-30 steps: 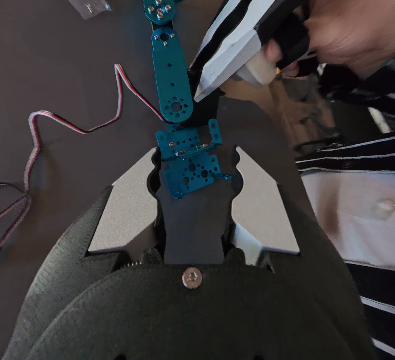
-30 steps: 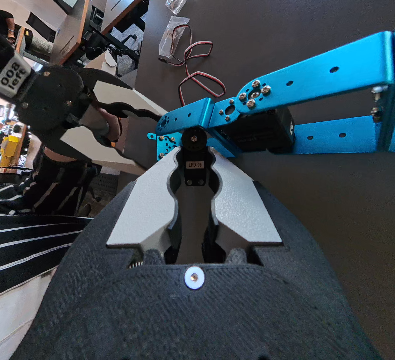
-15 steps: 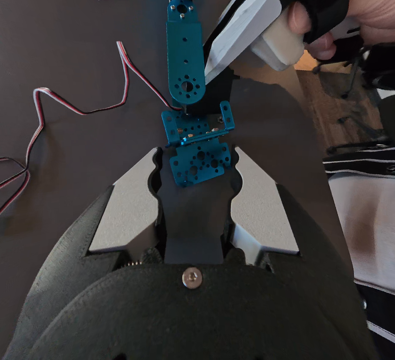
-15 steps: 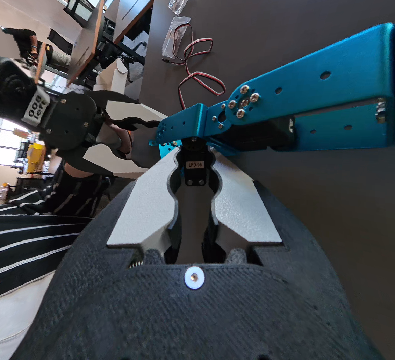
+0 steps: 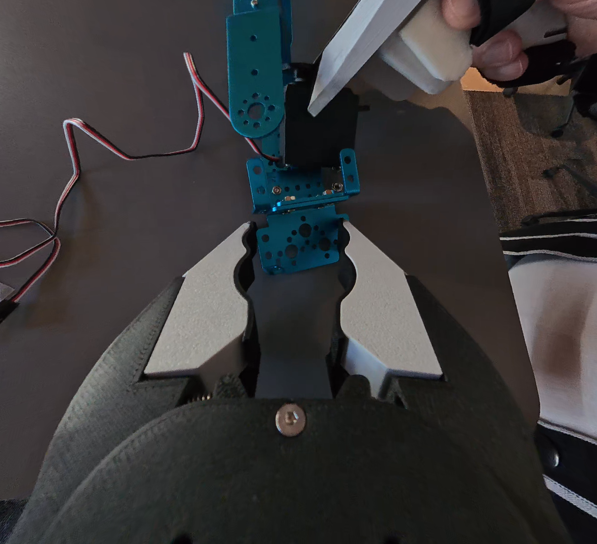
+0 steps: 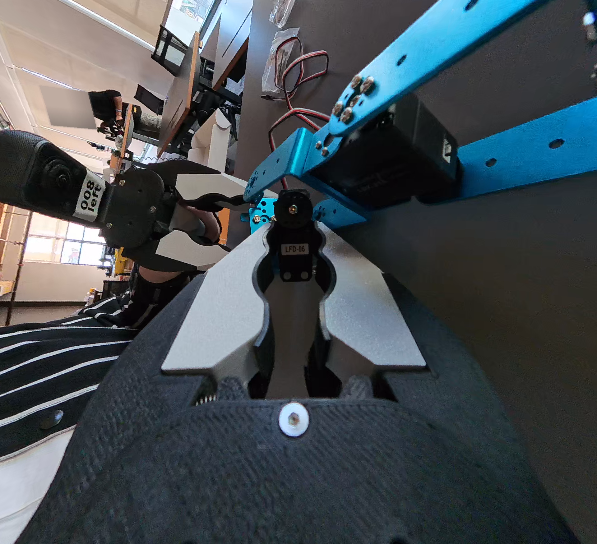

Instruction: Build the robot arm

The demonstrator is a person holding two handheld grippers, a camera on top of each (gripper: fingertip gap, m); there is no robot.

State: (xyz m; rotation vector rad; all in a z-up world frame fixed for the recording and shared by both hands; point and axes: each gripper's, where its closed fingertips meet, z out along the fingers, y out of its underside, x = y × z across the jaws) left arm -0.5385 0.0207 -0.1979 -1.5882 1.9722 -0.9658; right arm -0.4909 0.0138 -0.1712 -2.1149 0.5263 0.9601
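Blue bracket plate now sits between the jaws of my left hand-held gripper.
Its jaws have narrowed to the plate's edges; I cannot tell if they grip. Just ahead, the right hand-held gripper stays clenched on the black servo.

1. Both views are wide-angle; straight lines bow toward the edges, and the black gripper housing fills the lower part of each.
2. The left wrist view is dim and even. The dark desk soaks up light, and soft shadows lie beside the wire and under the blue bracket.
3. The striped cloth at that view's right edge is smeared with blur.
4. In the right wrist view daylight comes from windows at the left, which are blown out to white.
5. There the blue arm shines brightly and turns soft at the far right edge.
6. The nearest housing is slightly out of focus in both views.
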